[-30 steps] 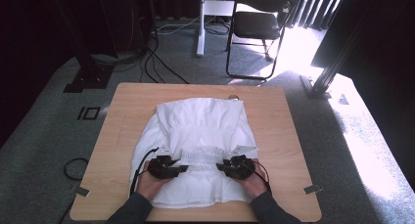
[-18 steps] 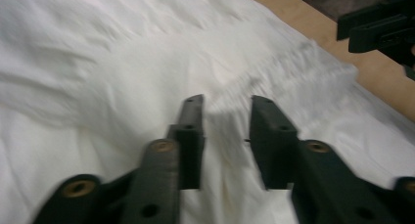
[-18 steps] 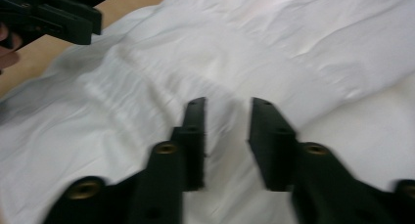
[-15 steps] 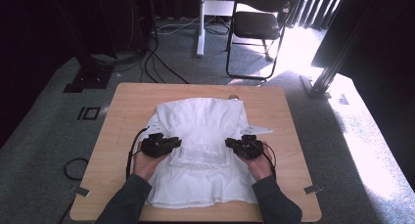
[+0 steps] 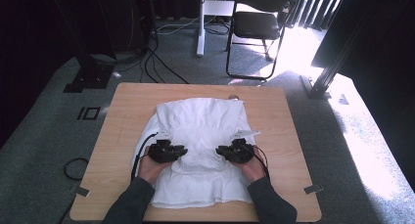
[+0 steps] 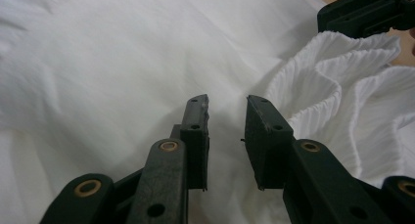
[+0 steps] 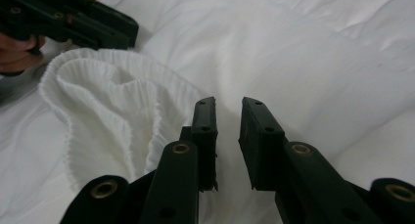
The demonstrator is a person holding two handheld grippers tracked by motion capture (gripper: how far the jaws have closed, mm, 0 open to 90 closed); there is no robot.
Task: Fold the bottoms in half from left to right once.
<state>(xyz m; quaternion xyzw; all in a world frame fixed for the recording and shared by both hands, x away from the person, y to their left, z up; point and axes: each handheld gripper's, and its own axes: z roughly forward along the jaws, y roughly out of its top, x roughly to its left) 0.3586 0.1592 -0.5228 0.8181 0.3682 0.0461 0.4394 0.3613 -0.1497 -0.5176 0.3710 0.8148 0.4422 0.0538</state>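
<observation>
Both hands have slid up the white pleated cloth garment [image 5: 203, 136] since a sec ago: back then they sat near its bottom edge, close to the person, and now they rest by its middle. Jaws on both grippers have just been opening a bit again, w/ nothing pinched between them.

That white garment lies spread flat on the light wooden table [image 5: 127, 106], about in the middle, top end pointing away from the person. Its pleated part [image 6: 337, 106] is bunched up in soft waves between the 2 grippers, prob. because the cloth got pushed or folded up from the bottom. It looks like a fold step, w/ one hand on each side so the cloth stays even.

The left gripper [image 5: 170, 151] sits on the garment's left side. In the left gripper view its jaws stand a little apart over plain cloth, holding nothing: let go. The right gripper [image 5: 234, 151] sits on the right side, same thing: jaws a little apart, cloth under them but not squeezed.

Count: 1 garment, 2 grippers, 2 hands, 1 table.

Further out, 1 black folding chair [image 5: 257, 23] stands on the grey carpet floor [image 5: 44, 136] past the table, w/ black cables [image 5: 161, 62] lying on the floor near it.
</observation>
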